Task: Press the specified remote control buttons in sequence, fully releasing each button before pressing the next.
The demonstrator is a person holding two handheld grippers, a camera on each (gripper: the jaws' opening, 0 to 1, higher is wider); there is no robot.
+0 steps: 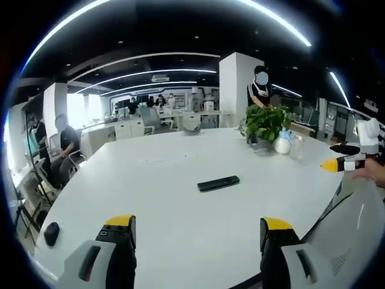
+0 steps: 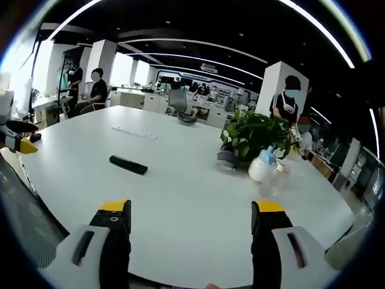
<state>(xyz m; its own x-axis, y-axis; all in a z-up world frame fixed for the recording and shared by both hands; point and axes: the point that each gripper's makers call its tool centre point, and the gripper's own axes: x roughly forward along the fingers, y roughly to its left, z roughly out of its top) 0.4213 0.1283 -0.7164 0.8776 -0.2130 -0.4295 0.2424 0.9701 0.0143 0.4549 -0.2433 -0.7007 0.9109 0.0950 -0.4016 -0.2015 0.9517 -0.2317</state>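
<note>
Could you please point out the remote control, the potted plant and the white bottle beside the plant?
remote control (image 1: 218, 183): left gripper view, middle of its black body.
potted plant (image 2: 252, 137): right gripper view, on the leaves.
white bottle (image 2: 261, 169): right gripper view, on its white body.

No legible text, label, brand, number or sign; remote control (image 1: 218, 183) too small to read button markings.

I see bright ceiling light strips (image 1: 150, 57) bowed by the fisheye, washing the white counter (image 1: 180, 198) with soft glare. Windows (image 2: 123, 69) blow out. Shadows stay faint; edges smear and darken.
</note>
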